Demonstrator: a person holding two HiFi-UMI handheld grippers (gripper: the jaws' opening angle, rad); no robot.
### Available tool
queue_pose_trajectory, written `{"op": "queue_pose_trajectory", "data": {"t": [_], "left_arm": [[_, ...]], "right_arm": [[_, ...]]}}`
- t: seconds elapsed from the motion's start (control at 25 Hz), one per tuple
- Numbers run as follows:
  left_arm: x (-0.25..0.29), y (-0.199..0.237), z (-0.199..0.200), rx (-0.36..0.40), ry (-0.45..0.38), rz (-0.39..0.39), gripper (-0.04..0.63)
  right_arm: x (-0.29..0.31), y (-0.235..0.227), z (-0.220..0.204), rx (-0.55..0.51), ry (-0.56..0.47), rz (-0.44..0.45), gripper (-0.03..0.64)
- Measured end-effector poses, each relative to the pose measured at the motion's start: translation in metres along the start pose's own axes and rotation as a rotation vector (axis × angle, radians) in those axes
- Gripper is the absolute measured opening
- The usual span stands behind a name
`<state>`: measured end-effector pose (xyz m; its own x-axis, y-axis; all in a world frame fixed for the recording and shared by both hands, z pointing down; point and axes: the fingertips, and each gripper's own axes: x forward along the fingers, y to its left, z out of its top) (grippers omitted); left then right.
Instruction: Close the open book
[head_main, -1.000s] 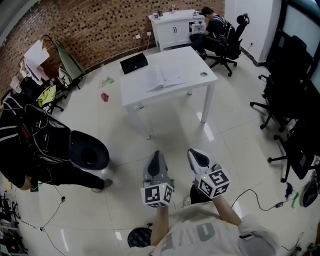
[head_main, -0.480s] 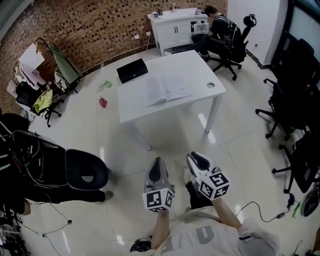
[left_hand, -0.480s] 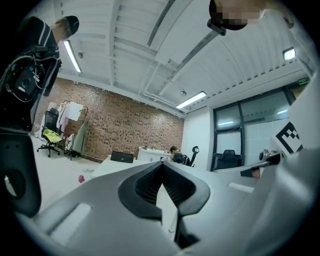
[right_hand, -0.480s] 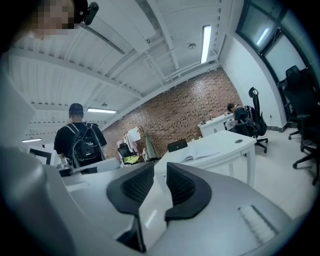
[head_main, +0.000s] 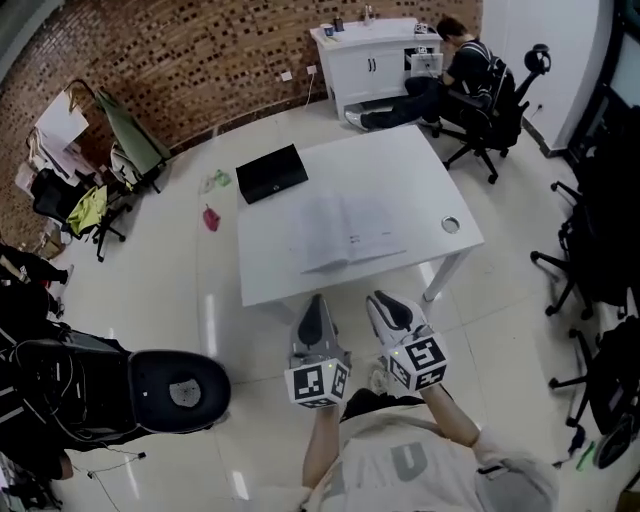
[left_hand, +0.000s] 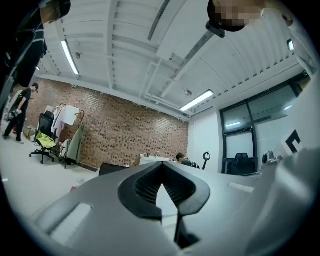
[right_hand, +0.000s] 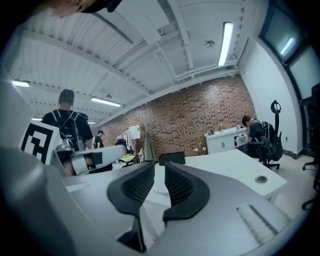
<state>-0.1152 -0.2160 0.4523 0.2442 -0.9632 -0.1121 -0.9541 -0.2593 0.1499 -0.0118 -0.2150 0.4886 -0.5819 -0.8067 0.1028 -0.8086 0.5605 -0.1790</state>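
The open book (head_main: 345, 232) lies flat, pages up, in the middle of the white table (head_main: 420, 180). Both grippers hover side by side just short of the table's near edge, pointing at it and apart from the book. My left gripper (head_main: 316, 302) is shut with nothing in it; in the left gripper view its tips (left_hand: 161, 165) meet. My right gripper (head_main: 385, 303) is open: its jaws have just been opening, and a narrow empty gap shows between them (right_hand: 159, 170). The table top (right_hand: 230, 170) stretches ahead of it.
A closed black laptop (head_main: 272, 172) lies on the table's far left corner, and a cable hole (head_main: 450, 225) sits near its right edge. A black office chair (head_main: 175, 388) stands at my left. A person (head_main: 470, 70) sits at a white cabinet (head_main: 370, 50) behind. More chairs (head_main: 600, 250) stand at the right.
Both grippers have been carried forward across the floor to the table's near edge. The table and book now lie much closer beneath the head view.
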Motion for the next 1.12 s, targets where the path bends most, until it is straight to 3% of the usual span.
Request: {"op": "queue_pose_trajectory", "data": {"t": [0.28,0.48,0.68,0.96,1.12], "left_arm": [[0.054,0.023,-0.009,-0.028,0.066,0.029,0.014],[0.094,0.03,-0.007,0.024,0.058,0.014,0.014],[0.118,0.043,-0.003,0.014,0.015,0.013,0.01],[0.15,0.061,-0.004,0.042,0.012,-0.006,0.005],[0.161,0.072,-0.015,0.053,0.039,-0.004,0.006]], "right_arm": [[0.053,-0.023,0.015,-0.031,0.035,-0.001,0.061],[0.087,-0.043,0.026,0.041,0.001,-0.002,0.064],[0.107,-0.06,0.046,0.071,-0.075,-0.034,0.121],[0.141,-0.076,0.05,0.114,-0.074,-0.044,0.122],[0.162,-0.079,0.014,0.216,0.01,-0.004,0.268]]}}
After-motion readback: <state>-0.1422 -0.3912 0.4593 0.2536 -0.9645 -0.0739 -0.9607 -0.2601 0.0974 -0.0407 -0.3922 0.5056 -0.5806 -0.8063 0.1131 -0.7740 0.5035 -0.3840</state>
